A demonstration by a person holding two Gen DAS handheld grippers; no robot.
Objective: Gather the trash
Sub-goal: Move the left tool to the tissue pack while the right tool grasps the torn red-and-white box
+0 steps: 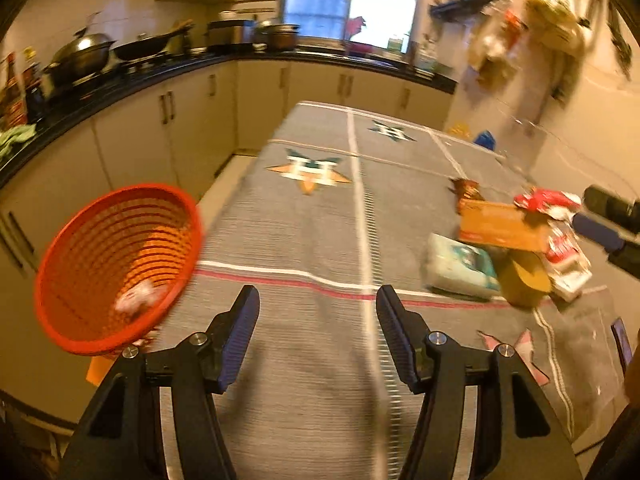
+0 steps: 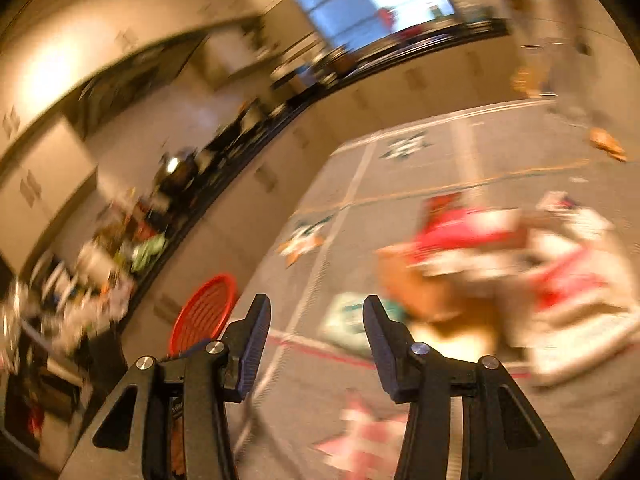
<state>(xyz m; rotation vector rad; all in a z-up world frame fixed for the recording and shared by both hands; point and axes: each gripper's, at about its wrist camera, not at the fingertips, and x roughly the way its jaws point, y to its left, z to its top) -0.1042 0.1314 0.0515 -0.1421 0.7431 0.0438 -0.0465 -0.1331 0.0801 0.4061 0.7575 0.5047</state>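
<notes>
Left of the left gripper [image 1: 318, 300], jaws released and empty, sits the orange basket [image 1: 116, 268]; trash pile [image 1: 516, 248] lies right. Right gripper [image 2: 316, 312] likewise released.

An orange basket [image 1: 116, 268] sits at the table's left edge, a crumpled white scrap [image 1: 136, 298] inside. At right lies piled trash: orange box [image 1: 504, 226], pale packet [image 1: 460, 266], red-white wrappers [image 1: 560, 236].

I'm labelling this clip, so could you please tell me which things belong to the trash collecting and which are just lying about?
For the job:
- red basket, crumpled scrap inside
- orange box
- pale green pack
- red-white wrappers
- left gripper and right gripper, both open

Just lying about:
- woks on the counter
- hanging bags
</notes>
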